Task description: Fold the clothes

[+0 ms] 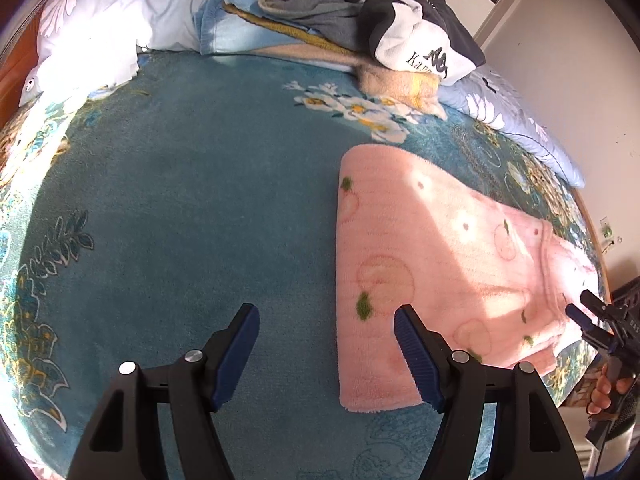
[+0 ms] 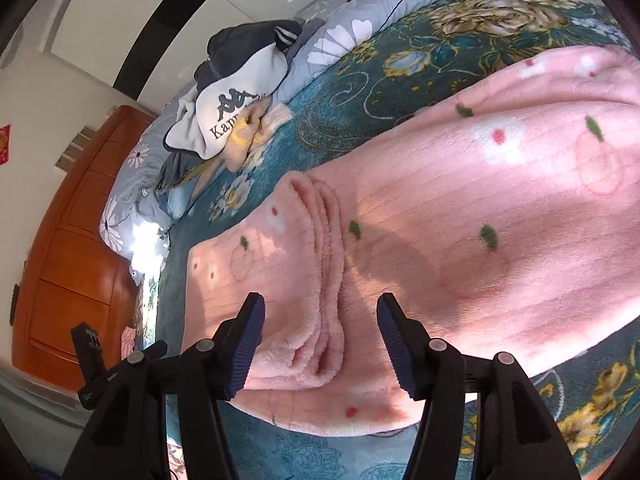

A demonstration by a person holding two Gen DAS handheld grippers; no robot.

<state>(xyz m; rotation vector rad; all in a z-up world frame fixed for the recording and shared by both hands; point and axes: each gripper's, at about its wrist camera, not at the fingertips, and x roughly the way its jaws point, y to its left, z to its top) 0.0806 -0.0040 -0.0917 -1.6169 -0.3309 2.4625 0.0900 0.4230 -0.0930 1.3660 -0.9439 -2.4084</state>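
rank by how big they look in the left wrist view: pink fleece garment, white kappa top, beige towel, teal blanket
1. teal blanket
2. pink fleece garment, though it lies nearest the camera
3. white kappa top
4. beige towel, partly hidden under the top, so its rank is unsure

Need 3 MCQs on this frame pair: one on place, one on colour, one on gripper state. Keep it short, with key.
1. Where does the pink fleece garment lie?
A. on the teal floral blanket
B. on the wooden cabinet
C. on the floor

2. What colour are the small leaf marks on that garment?
A. blue
B. green
C. black

3. How does the left gripper stand?
A. shut on the garment
B. open, holding nothing
C. shut on a pillow

Key:
1 A, the garment rests flat on the teal floral blanket.
2 B, green specks dot the pink pile.
3 B, its jaws are spread wide with only blanket between them; the right gripper is open too, over the garment's layered fold.
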